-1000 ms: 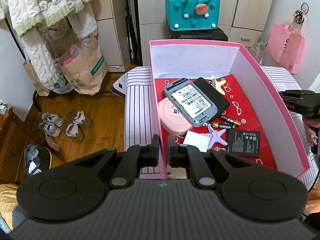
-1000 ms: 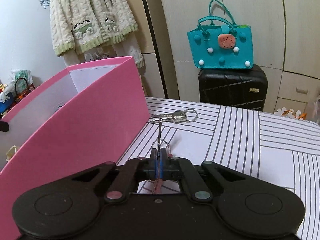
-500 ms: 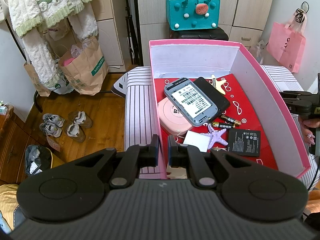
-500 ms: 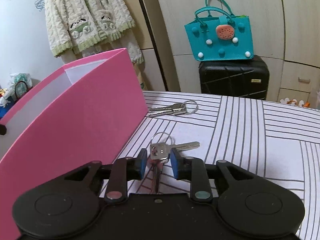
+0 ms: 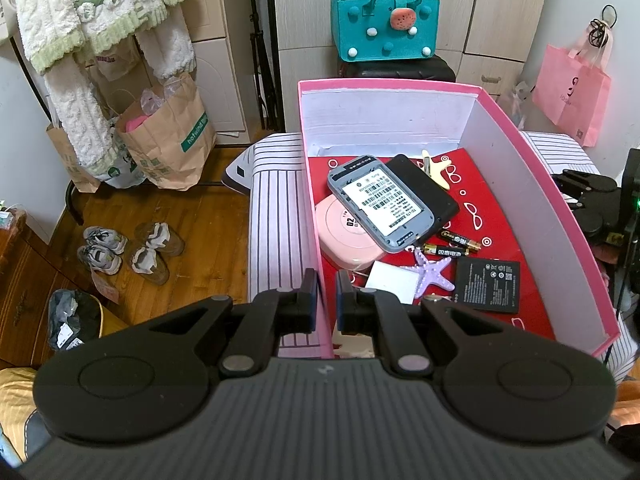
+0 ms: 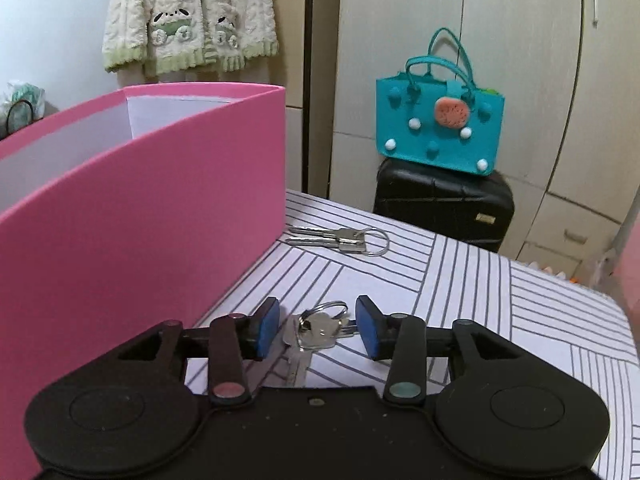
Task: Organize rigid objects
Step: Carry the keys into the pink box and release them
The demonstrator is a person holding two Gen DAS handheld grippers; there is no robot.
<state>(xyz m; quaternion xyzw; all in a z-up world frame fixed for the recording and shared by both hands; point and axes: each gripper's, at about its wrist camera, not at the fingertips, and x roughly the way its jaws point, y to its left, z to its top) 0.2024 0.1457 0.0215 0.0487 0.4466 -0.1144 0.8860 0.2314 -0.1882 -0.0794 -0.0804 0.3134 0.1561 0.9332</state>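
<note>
Now my right gripper (image 6: 316, 326), jaws just opened, straddles a silver key bunch (image 6: 316, 330) untouched on striped cloth (image 6: 500, 320). My left gripper (image 5: 325, 300) clamps the pink cardboard box wall (image 5: 310, 208).

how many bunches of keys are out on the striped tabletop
2. One silver key bunch on a ring lies between the open right gripper pads, untouched. The other silver key bunch lies farther back, by the pink box's corner. More may be hidden behind the box.

We see a wood floor (image 5: 208, 216), beige cupboards (image 6: 500, 60) behind, a black suitcase (image 6: 444, 208) under a teal bag (image 6: 438, 132), and a fleece jacket (image 6: 188, 16) hanging on the wall.
</note>
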